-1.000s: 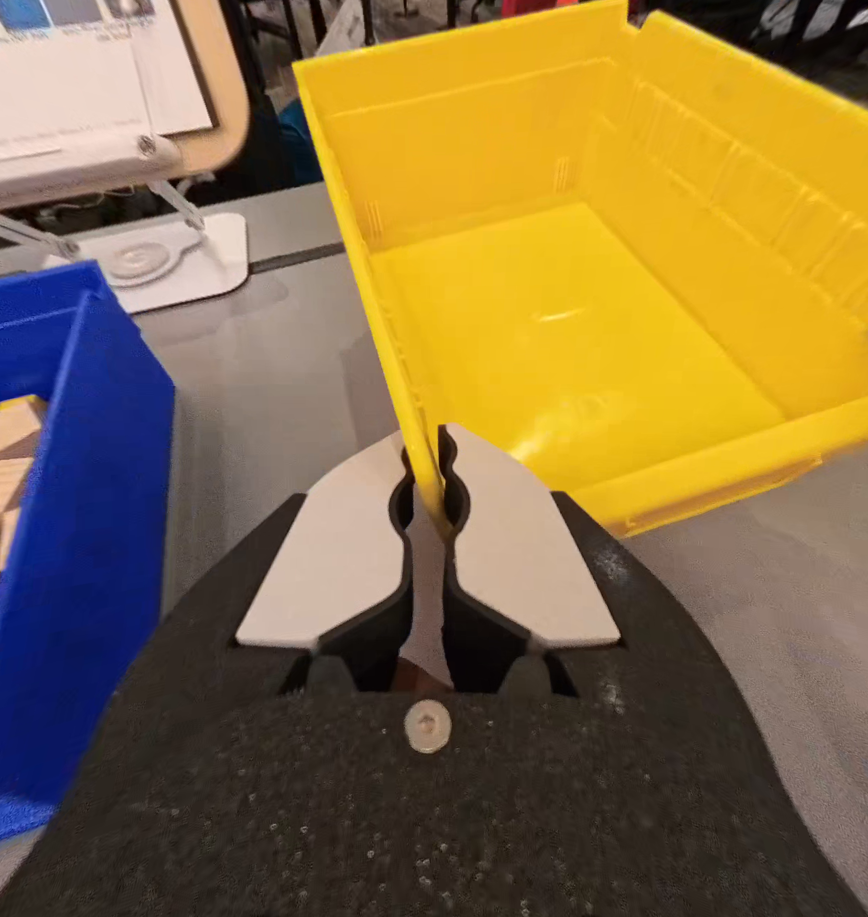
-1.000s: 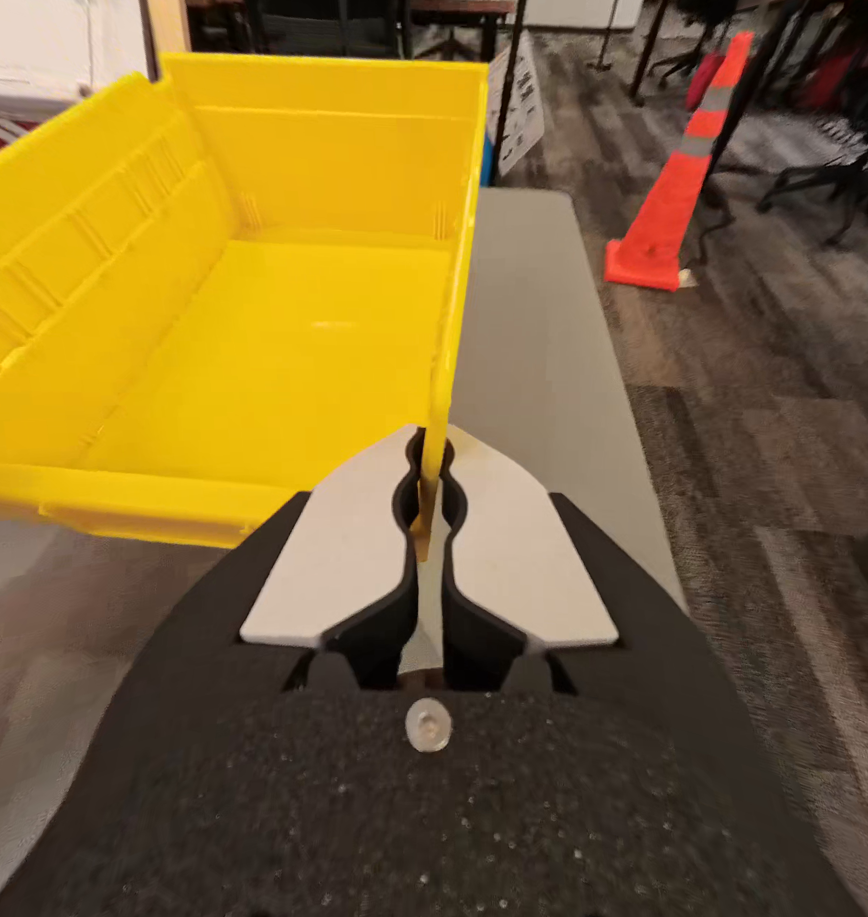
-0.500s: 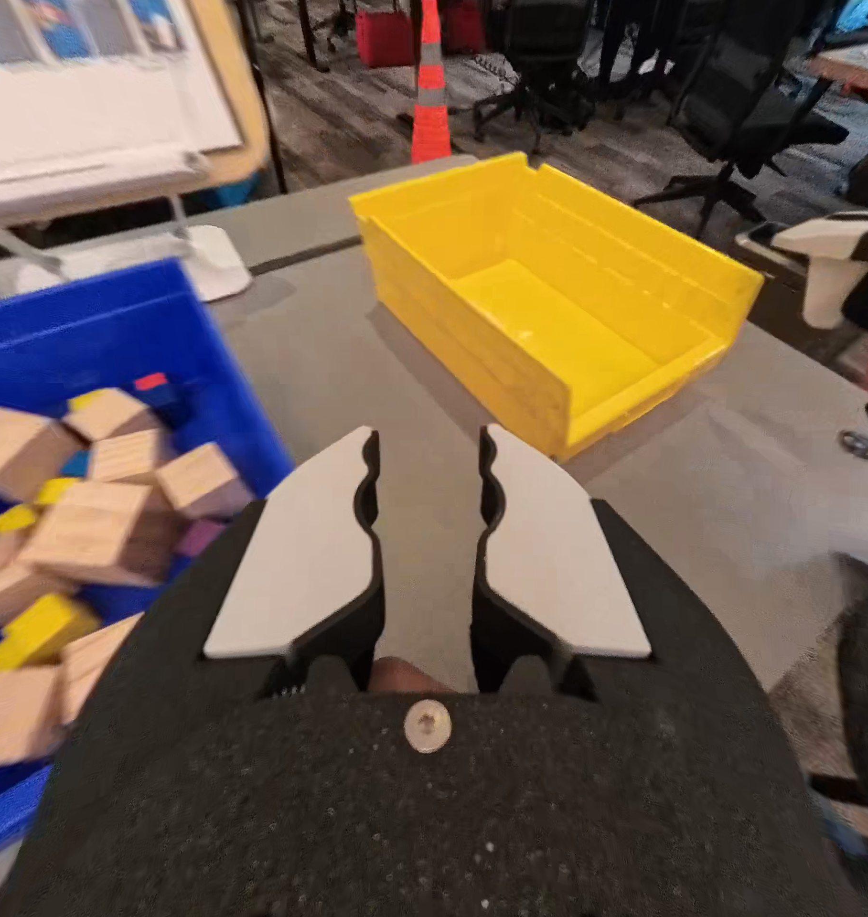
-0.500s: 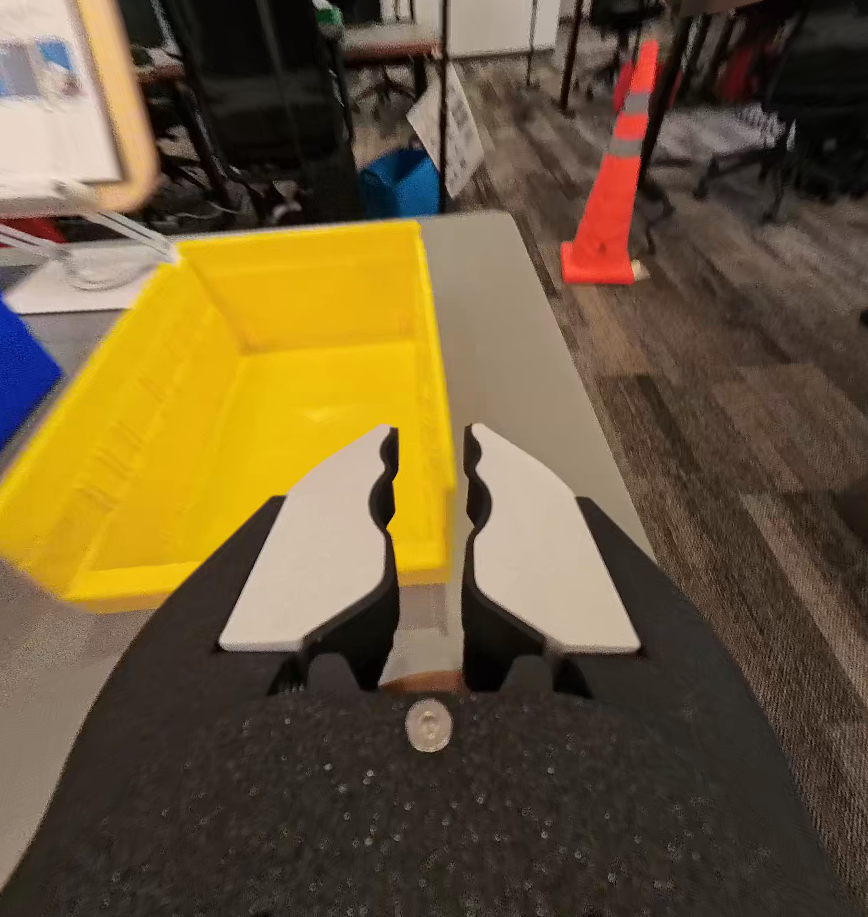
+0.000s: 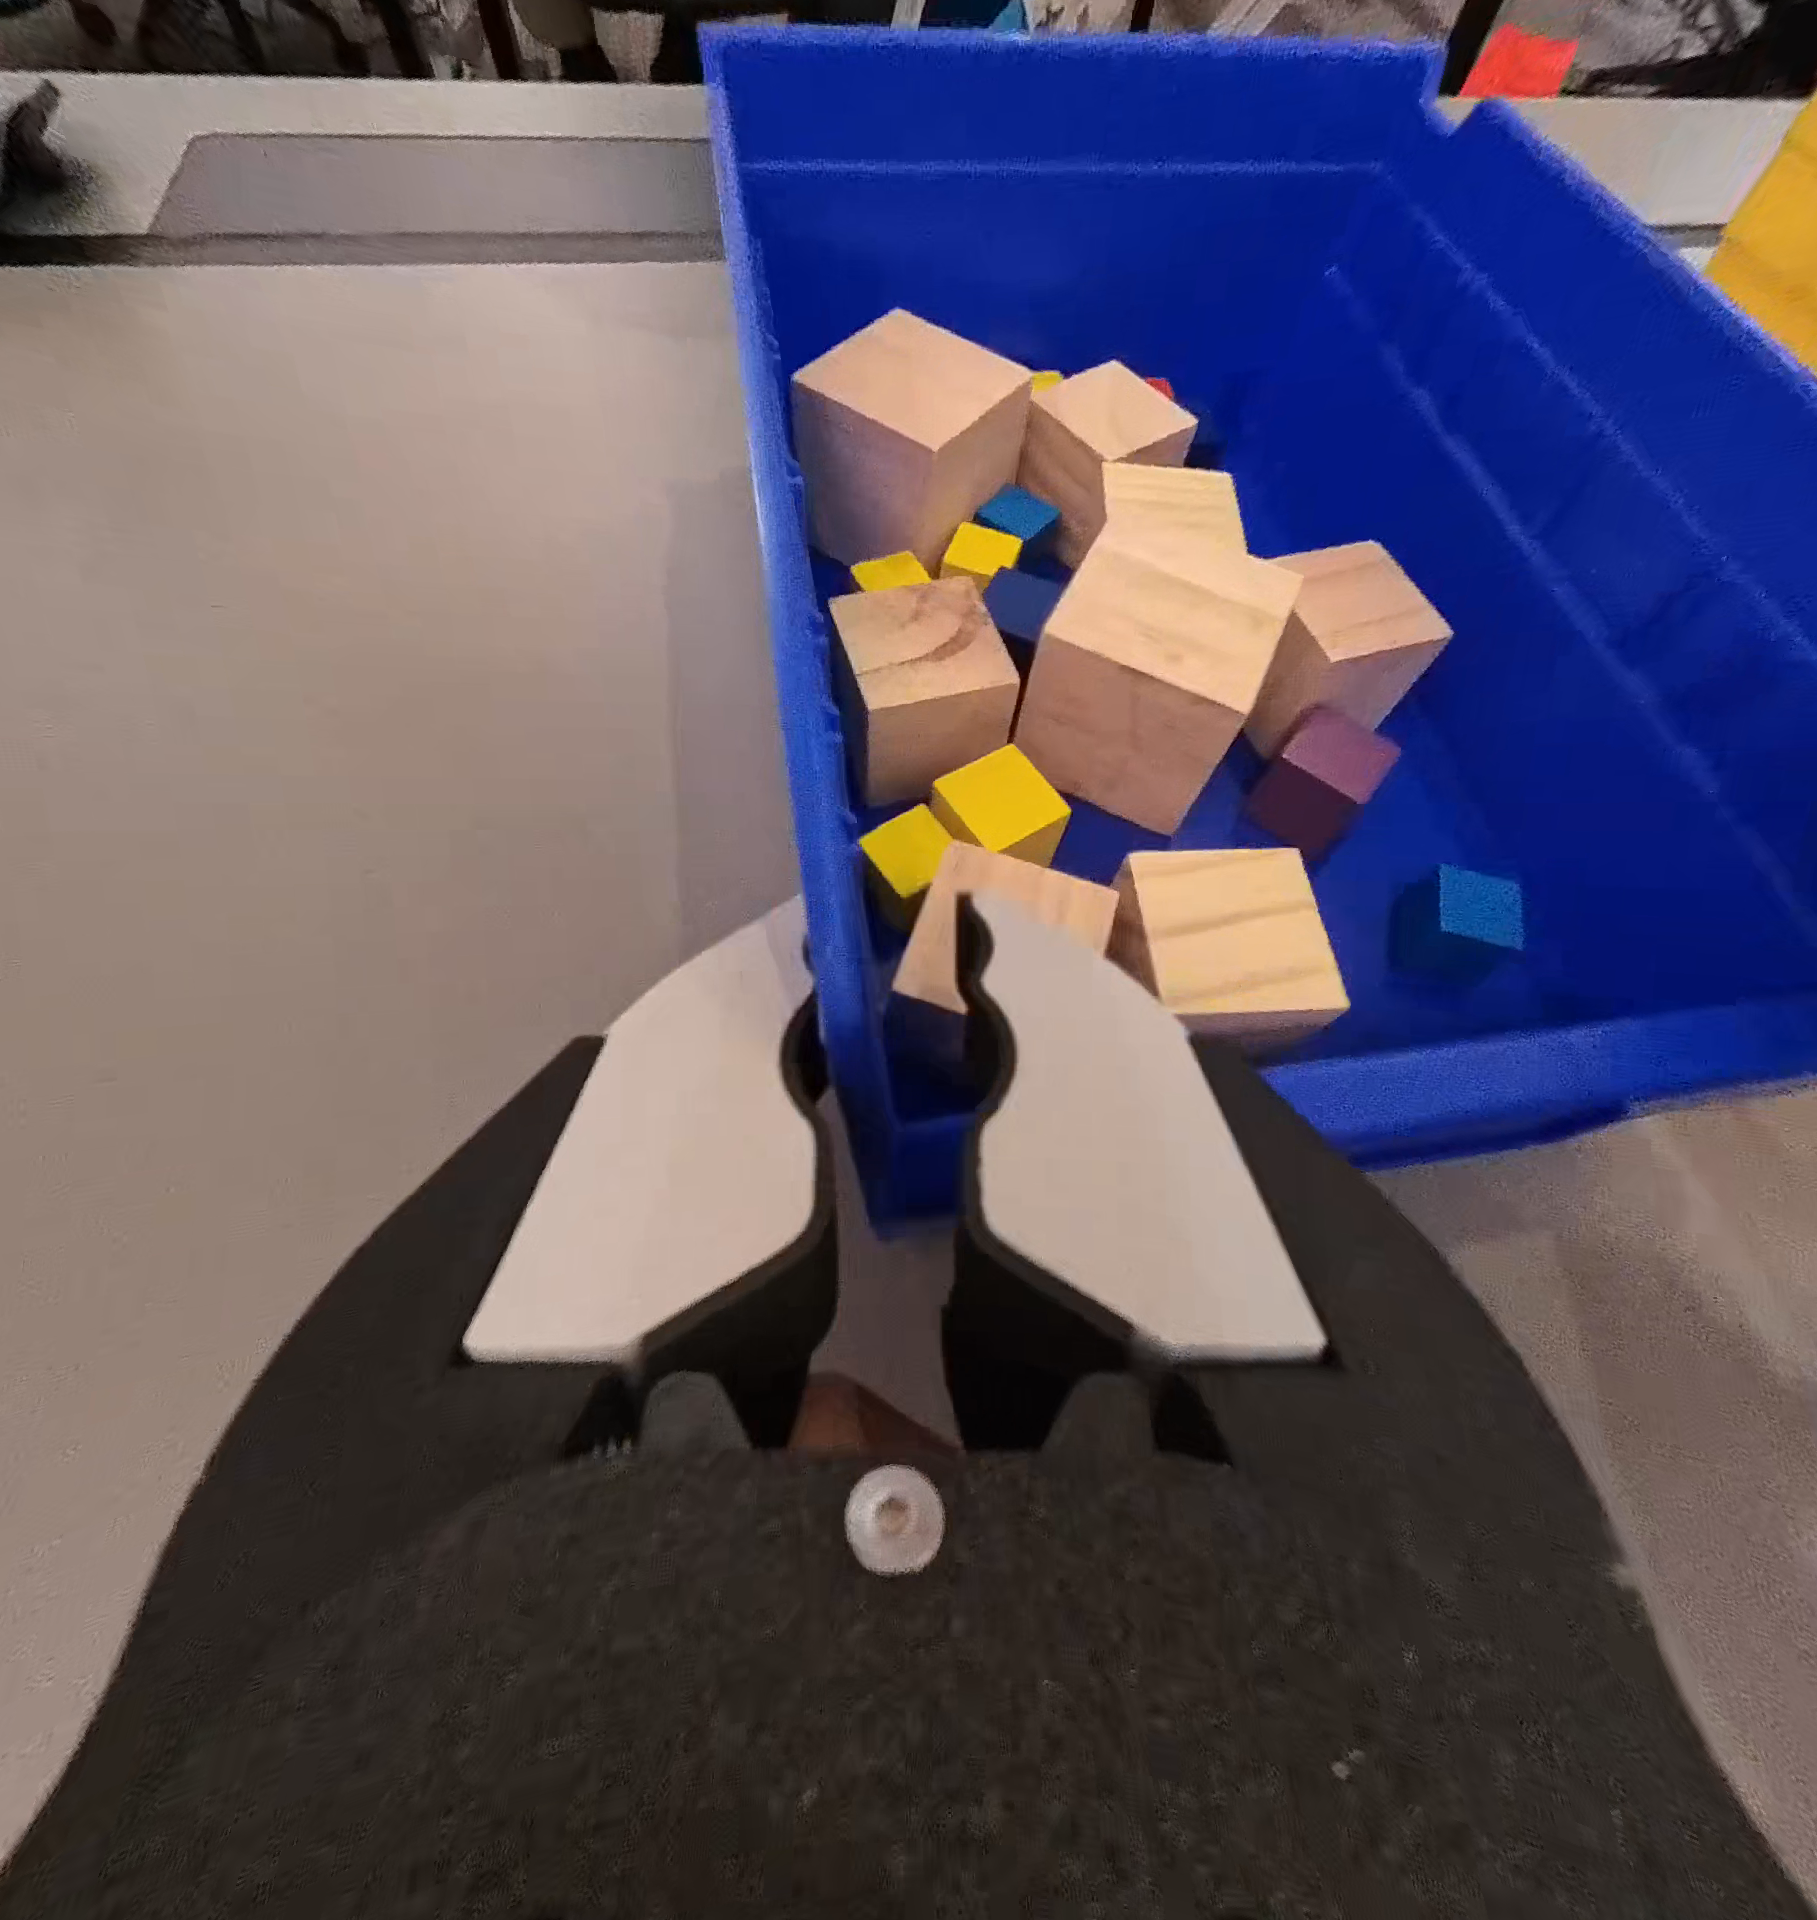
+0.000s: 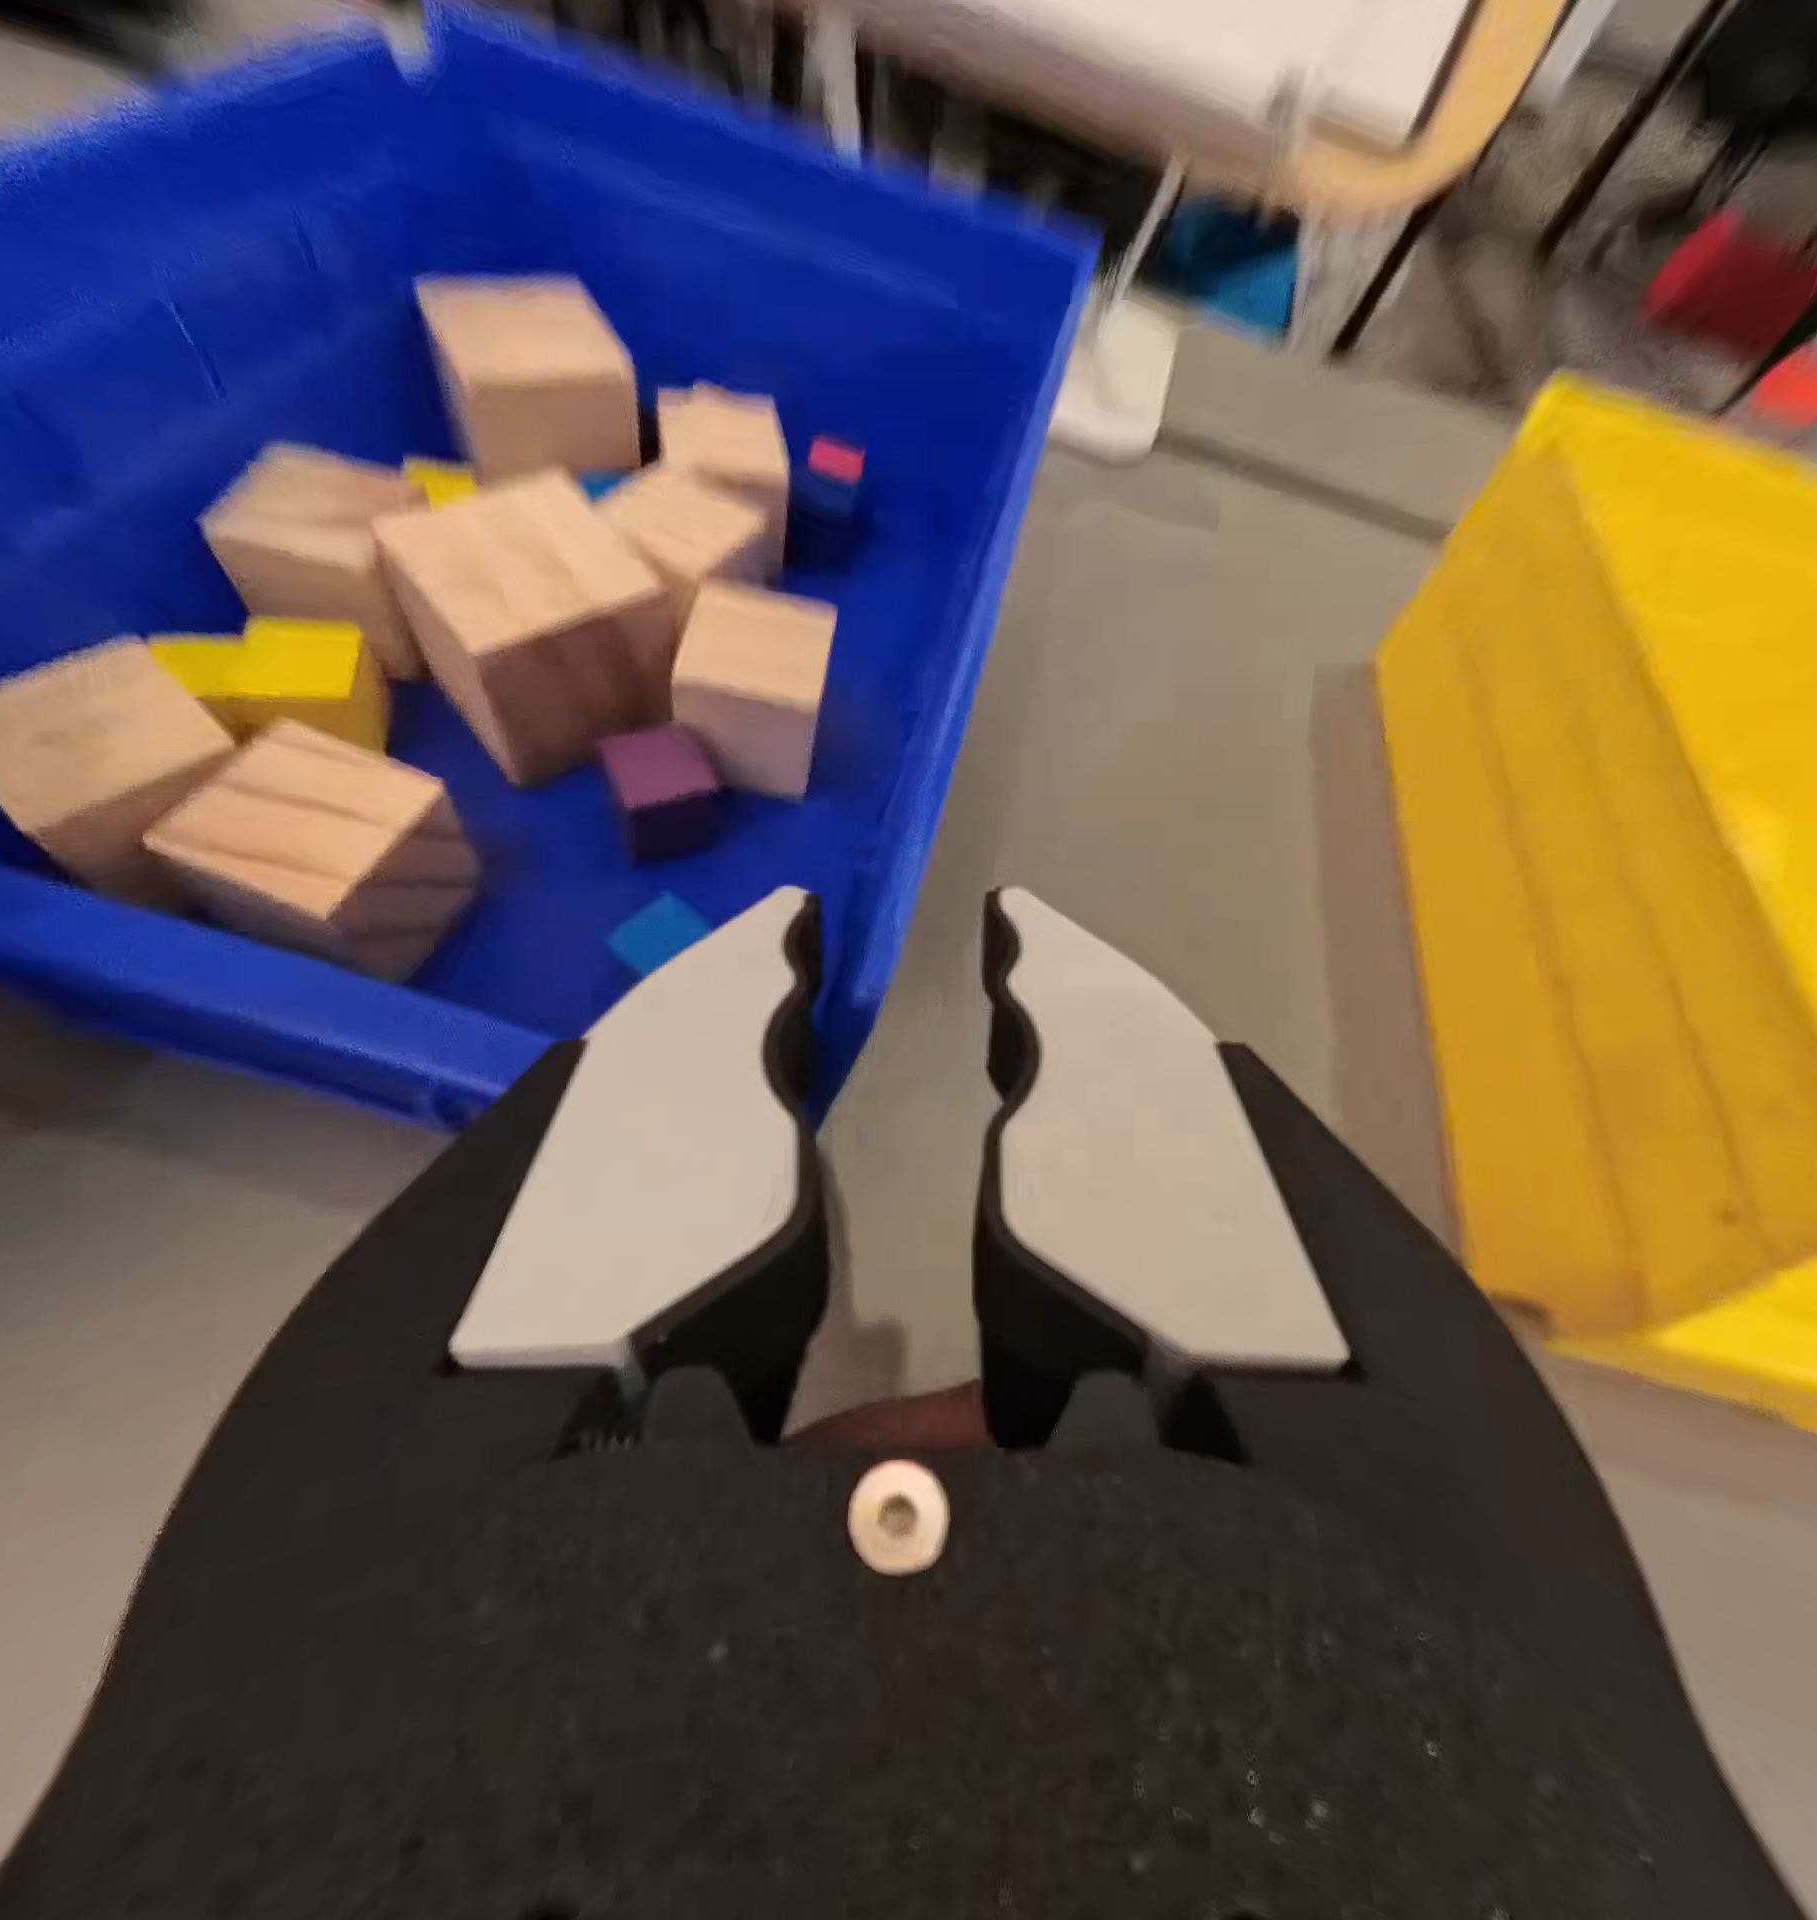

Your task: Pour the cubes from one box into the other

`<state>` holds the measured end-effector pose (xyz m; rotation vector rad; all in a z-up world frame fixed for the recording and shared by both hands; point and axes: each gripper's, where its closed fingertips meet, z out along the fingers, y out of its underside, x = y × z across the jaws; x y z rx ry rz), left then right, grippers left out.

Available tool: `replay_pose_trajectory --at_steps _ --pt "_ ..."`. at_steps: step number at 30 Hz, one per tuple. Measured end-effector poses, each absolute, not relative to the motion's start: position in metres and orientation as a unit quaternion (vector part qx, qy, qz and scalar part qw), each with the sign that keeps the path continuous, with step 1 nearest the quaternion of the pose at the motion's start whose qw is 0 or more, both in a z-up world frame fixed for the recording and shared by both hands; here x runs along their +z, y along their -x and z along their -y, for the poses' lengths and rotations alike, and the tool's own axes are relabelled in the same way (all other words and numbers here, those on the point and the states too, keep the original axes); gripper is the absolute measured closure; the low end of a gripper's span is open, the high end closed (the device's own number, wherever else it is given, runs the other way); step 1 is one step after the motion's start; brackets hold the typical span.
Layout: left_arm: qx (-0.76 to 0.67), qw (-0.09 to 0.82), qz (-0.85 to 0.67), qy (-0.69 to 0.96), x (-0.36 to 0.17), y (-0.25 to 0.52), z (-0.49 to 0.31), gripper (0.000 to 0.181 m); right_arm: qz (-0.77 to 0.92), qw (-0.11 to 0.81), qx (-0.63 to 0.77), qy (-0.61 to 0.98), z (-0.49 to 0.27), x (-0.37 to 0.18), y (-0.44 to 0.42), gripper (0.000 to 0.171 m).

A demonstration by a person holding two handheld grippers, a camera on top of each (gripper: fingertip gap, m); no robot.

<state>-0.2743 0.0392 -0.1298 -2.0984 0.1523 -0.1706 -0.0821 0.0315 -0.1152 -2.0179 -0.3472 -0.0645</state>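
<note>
Straddling blue box [image 5: 1569,436] wall, seemingly: left gripper [image 5: 888,925].

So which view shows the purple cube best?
The left wrist view: the purple cube is sharp, lying on the blue box floor beside a wooden cube. The right wrist view shows it too, blurred by motion.
</note>
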Motion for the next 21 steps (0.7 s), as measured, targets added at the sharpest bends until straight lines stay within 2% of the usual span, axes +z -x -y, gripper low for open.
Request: replay_pose_trajectory --at_steps 2,7,14,18,21 --pt "-0.072 0.489 -0.047 0.868 -0.129 0.281 -0.043 0.177 0.126 0.466 0.009 0.876 -0.033 -0.137 0.092 0.164" --pt "-0.058 0.495 -0.058 0.865 -0.119 0.306 -0.042 0.178 0.107 0.472 0.013 0.875 -0.037 -0.127 0.115 0.167" --pt "-0.001 0.528 -0.019 0.849 -0.086 0.423 -0.039 0.179 0.127 0.518 0.055 0.844 -0.045 -0.105 0.233 0.166" --pt "-0.010 0.516 0.003 0.856 -0.103 0.486 -0.036 0.179 0.155 0.510 0.055 0.844 -0.048 -0.113 0.297 0.166" --pt "-0.030 0.495 0.015 0.868 -0.128 0.511 -0.039 0.177 0.159 0.471 0.074 0.864 -0.050 -0.137 0.322 0.162"
